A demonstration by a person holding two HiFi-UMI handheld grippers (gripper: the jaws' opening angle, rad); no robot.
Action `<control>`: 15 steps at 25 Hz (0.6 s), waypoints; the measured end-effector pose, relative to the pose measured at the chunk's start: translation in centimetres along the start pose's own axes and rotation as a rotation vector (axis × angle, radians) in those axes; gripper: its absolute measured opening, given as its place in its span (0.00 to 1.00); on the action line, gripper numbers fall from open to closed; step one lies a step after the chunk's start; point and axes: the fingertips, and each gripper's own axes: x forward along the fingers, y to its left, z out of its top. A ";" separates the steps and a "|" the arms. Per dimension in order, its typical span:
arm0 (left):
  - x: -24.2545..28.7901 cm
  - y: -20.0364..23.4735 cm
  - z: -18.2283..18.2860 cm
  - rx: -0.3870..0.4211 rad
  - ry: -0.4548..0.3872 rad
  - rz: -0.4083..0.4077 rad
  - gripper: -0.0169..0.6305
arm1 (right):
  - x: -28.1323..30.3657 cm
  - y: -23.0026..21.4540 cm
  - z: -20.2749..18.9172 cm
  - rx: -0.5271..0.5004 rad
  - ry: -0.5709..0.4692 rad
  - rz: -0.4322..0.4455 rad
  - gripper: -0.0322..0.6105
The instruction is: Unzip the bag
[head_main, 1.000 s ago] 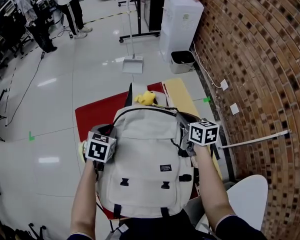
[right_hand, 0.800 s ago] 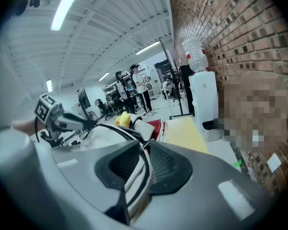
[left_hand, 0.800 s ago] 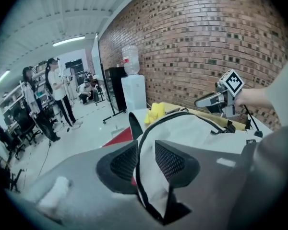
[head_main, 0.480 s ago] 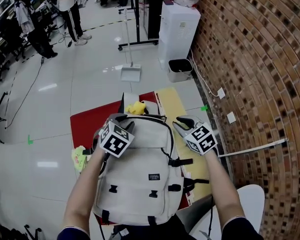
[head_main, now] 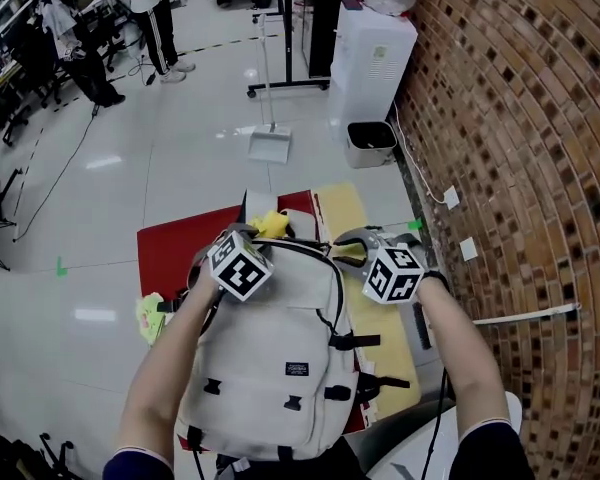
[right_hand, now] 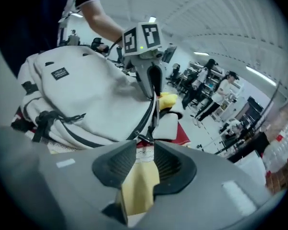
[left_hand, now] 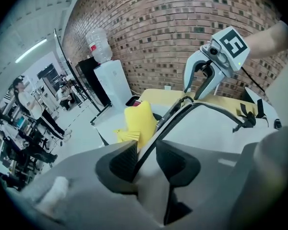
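Observation:
A pale grey backpack with black zips lies on a red mat, its top pointing away from me. My left gripper is at the top left corner. Its jaws are opening, and in the left gripper view the black zip line runs between them without being pressed. My right gripper is at the top right corner, open, its fingers straddling the zip line. A metal zip pull hangs just past its fingertips. A yellow plush toy lies beyond the bag's top.
A yellow mat lies to the right of the red one, along the brick wall. A water dispenser, a bin and a dustpan stand farther off. People stand at the far left.
Both grippers have moved from the bag's sides up to its top corners. The bag has shifted a little on the mat.

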 end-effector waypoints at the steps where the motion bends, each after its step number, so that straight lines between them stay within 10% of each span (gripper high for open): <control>1: 0.2 0.1 -0.2 -0.012 0.004 -0.009 0.22 | 0.2 -0.2 0.3 -0.044 0.000 0.024 0.23; 15: 0.9 0.2 -0.7 -0.056 0.005 -0.058 0.21 | 1.2 0.8 1.2 -0.356 0.089 0.385 0.15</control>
